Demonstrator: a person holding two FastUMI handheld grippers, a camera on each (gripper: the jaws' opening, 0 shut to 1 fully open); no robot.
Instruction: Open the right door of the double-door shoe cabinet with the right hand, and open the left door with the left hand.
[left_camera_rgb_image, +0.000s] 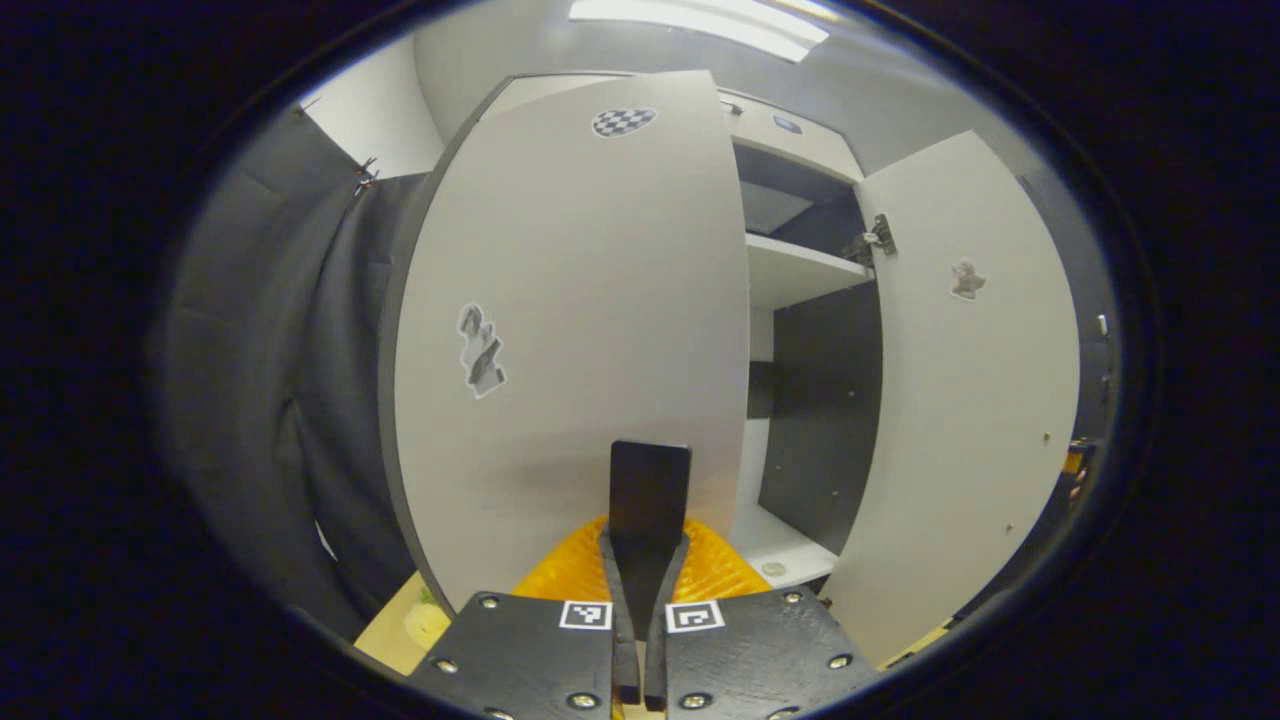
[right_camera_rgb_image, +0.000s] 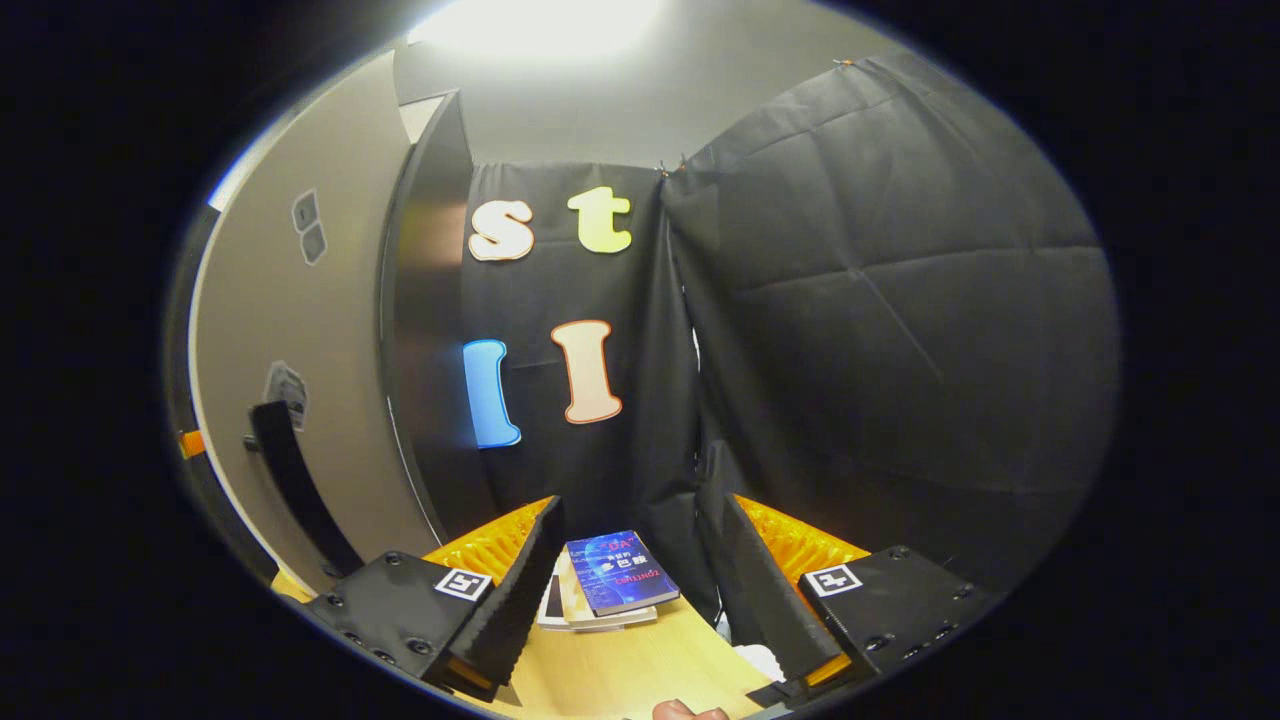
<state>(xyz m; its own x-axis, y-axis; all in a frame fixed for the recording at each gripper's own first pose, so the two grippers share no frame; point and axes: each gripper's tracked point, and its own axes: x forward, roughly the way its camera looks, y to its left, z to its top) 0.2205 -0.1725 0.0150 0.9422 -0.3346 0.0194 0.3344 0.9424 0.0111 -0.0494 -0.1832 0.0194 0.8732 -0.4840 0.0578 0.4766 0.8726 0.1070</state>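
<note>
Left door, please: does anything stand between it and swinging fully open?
Nothing visible does. The left gripper is shut on the handle of the left door, and the black cloth wall hangs beyond its hinge side.

A blue book (right_camera_rgb_image: 620, 572) lies on top of a small pile of books (right_camera_rgb_image: 590, 612), just ahead of the right gripper and between its two fingers. The pile sits on a light wooden table (right_camera_rgb_image: 620, 670). Black cloth (right_camera_rgb_image: 900, 330) hangs behind it. Far to the left of the left gripper hangs more dark cloth (left_camera_rgb_image: 270, 380). A bright ceiling light (left_camera_rgb_image: 700, 20) glows high above.
</note>
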